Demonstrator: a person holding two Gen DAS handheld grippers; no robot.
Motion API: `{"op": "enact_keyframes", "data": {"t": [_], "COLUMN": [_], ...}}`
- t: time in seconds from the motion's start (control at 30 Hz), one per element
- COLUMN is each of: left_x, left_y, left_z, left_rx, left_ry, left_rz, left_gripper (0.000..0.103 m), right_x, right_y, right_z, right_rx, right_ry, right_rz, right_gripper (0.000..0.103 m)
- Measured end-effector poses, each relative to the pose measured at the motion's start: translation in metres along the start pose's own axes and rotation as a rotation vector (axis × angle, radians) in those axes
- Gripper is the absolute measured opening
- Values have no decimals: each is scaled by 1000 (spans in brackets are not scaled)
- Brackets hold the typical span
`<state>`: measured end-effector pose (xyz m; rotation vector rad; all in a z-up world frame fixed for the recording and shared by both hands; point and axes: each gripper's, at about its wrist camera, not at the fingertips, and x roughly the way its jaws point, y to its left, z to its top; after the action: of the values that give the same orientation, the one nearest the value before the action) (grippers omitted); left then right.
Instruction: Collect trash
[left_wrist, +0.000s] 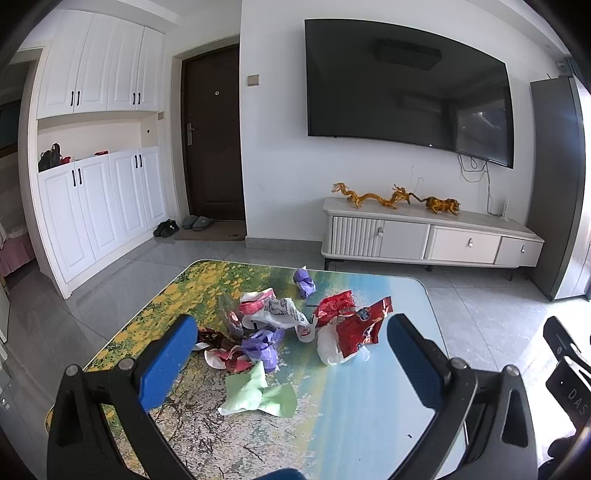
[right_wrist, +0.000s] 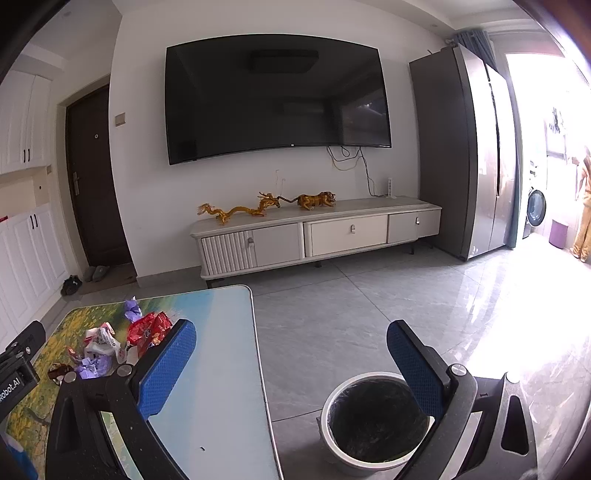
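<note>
A heap of trash lies on the picture-printed table (left_wrist: 332, 424): red snack wrappers (left_wrist: 360, 326), a white printed bag (left_wrist: 282, 314), purple crumpled paper (left_wrist: 264, 345), a second purple scrap (left_wrist: 304, 282) farther back, and a green tissue (left_wrist: 258, 395) nearest me. My left gripper (left_wrist: 291, 334) hovers open above the near side of the heap, holding nothing. My right gripper (right_wrist: 291, 341) stands open and empty over the table's right edge (right_wrist: 258, 369). A white trash bin (right_wrist: 373, 421) with a black liner stands on the floor below its right finger. The heap (right_wrist: 110, 343) shows at the left of the right wrist view.
A white TV cabinet (left_wrist: 424, 240) with golden figurines stands by the far wall under a large TV (left_wrist: 406, 92). A grey refrigerator (right_wrist: 465, 155) is at the right. White cupboards (left_wrist: 96, 199) and a dark door are at the left. A person stands far right (right_wrist: 583, 206).
</note>
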<state>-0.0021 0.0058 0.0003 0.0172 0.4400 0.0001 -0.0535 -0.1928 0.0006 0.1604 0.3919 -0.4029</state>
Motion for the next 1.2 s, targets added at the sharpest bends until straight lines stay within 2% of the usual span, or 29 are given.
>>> {"op": "enact_keyframes", "data": {"t": [0.63,1.2], "left_x": [-10,-15], "left_y": [6,-2], "left_z": [3,3], "left_rx": [-29,18], "left_ry": [-52,-57], "left_rz": [15,17], "left_gripper": [103,103], "right_x": [-9,-12], "right_y": [-1,-2], "right_z": [7,9], "right_rx": [6,9], "right_ry": [-36,-41], "right_rz": [0,-9], "right_gripper": [103,103]}}
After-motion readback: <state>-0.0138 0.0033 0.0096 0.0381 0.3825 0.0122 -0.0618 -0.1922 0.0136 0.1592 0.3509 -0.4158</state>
